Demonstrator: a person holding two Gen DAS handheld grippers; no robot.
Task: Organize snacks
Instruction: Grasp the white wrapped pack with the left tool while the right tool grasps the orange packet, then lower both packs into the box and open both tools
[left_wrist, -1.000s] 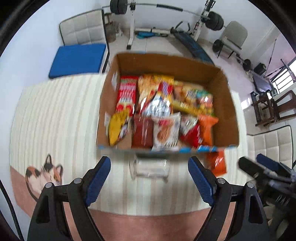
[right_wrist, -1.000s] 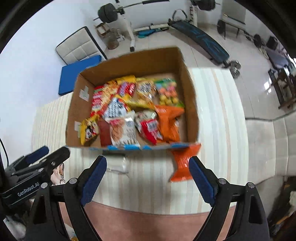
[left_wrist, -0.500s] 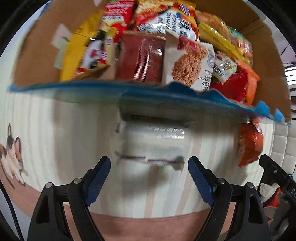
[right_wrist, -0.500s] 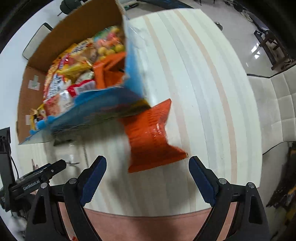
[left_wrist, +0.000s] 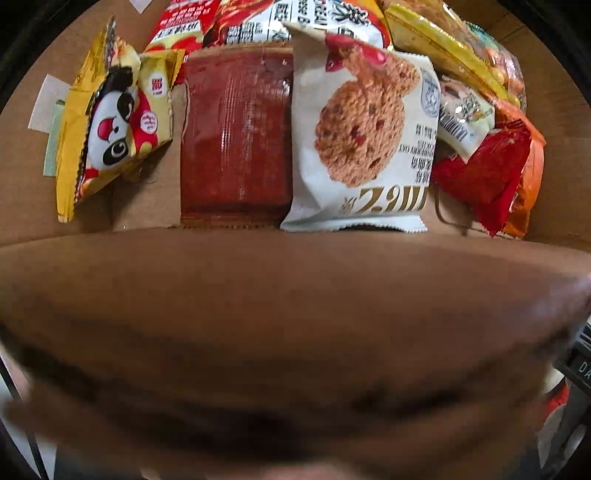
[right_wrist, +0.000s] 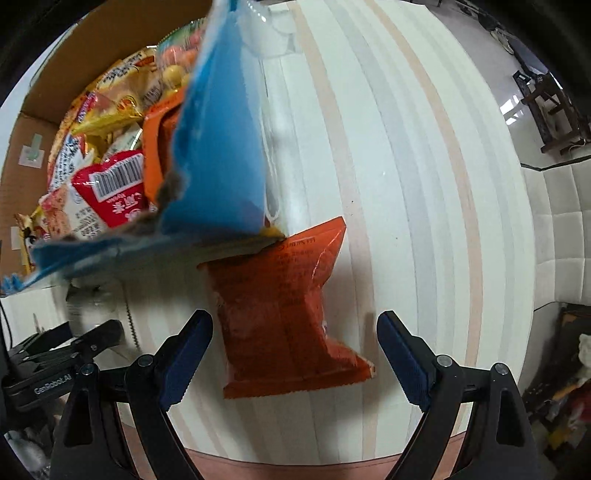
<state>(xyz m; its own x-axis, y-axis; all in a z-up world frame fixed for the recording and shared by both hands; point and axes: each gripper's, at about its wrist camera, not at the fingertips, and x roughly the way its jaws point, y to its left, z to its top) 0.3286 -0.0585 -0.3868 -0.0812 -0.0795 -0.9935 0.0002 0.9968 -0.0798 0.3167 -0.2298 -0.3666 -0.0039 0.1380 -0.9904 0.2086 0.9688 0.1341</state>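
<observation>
An orange snack packet (right_wrist: 284, 314) lies flat on the striped tablecloth (right_wrist: 406, 184), its top corner under the box's corner. My right gripper (right_wrist: 295, 354) hangs over it, open, with a blue pad either side and a gap to each. The cardboard box (right_wrist: 218, 147), blue outside, holds several snack packets. In the left wrist view its near wall (left_wrist: 295, 314) fills the lower half and hides my left fingers. Beyond it lie a panda packet (left_wrist: 110, 125), a dark red packet (left_wrist: 236, 136) and a white cookie packet (left_wrist: 365, 140). My left gripper (right_wrist: 85, 343) shows at lower left, jaws opening; a clear packet (right_wrist: 88, 302) lies by it.
The tablecloth runs on to the right of the box up to the table's curved edge (right_wrist: 524, 258). A white padded seat (right_wrist: 561, 236) and dark wooden furniture (right_wrist: 546, 107) stand beyond that edge. The box's near corner overhangs the orange packet.
Both grippers have come down close to the table. The box wall now fills the left view and hides its fingers. The orange packet now lies between the right pads.
</observation>
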